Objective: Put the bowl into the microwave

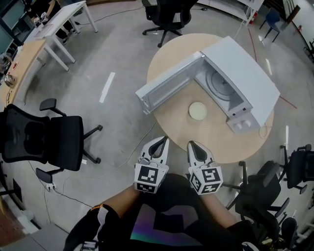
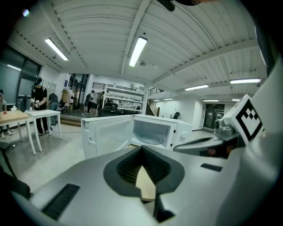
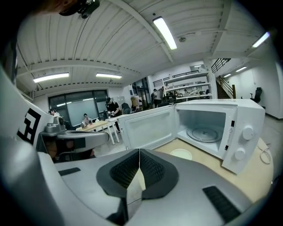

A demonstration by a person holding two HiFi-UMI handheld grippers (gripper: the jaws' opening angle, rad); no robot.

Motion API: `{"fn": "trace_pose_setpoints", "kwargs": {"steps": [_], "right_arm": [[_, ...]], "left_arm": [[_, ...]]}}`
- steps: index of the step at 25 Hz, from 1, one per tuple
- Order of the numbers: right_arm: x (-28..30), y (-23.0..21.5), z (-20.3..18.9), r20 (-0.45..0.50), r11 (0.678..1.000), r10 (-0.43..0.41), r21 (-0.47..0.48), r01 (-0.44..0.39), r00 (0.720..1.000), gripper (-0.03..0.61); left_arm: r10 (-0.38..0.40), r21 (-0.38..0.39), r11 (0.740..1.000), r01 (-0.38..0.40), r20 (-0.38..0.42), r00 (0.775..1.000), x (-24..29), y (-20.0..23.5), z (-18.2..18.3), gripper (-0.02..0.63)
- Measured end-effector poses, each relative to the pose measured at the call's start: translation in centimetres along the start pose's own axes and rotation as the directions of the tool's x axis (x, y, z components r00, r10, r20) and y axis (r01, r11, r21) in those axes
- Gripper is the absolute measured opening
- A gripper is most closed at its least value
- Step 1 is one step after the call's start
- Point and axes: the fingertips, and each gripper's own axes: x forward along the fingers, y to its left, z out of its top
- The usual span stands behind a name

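A shallow cream bowl (image 1: 197,111) sits on the round wooden table (image 1: 176,125), just in front of the white microwave (image 1: 245,78). The microwave door (image 1: 167,84) is swung wide to the left, showing the glass turntable (image 1: 221,86). My left gripper (image 1: 162,140) and right gripper (image 1: 192,144) hover side by side off the table's near edge, both shut and empty. In the right gripper view the bowl (image 3: 181,154) lies beyond the shut right gripper (image 3: 139,152), before the microwave (image 3: 212,128). The left gripper view shows the microwave (image 2: 150,132) past the shut left gripper (image 2: 142,150); its jaws hide the bowl.
A black office chair (image 1: 49,139) stands on the floor at the left, another chair (image 1: 167,14) behind the table, and more chairs (image 1: 265,191) at the right. White desks (image 1: 54,24) stand far left. A power cord (image 1: 265,131) lies by the microwave's right corner.
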Motion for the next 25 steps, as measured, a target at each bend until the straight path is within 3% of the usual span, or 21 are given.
{"fn": "trace_pose_setpoints", "kwargs": {"steps": [13,25], "right_arm": [[2.1,-1.2,3.4,0.052,0.977,-0.206,0.063,0.203,0.977,0.017],[2.6,-4.2,3.1,0.026,0.943,-0.299,0.161,0.291,0.954,0.017]], "left_arm": [[-0.183,0.044,0.983,0.181,0.054,0.982,2.9,3.1,3.7,0.046],[-0.24,0.046,0.97,0.238,0.036,0.97,5.2,3.5,4.1,0.046]]}}
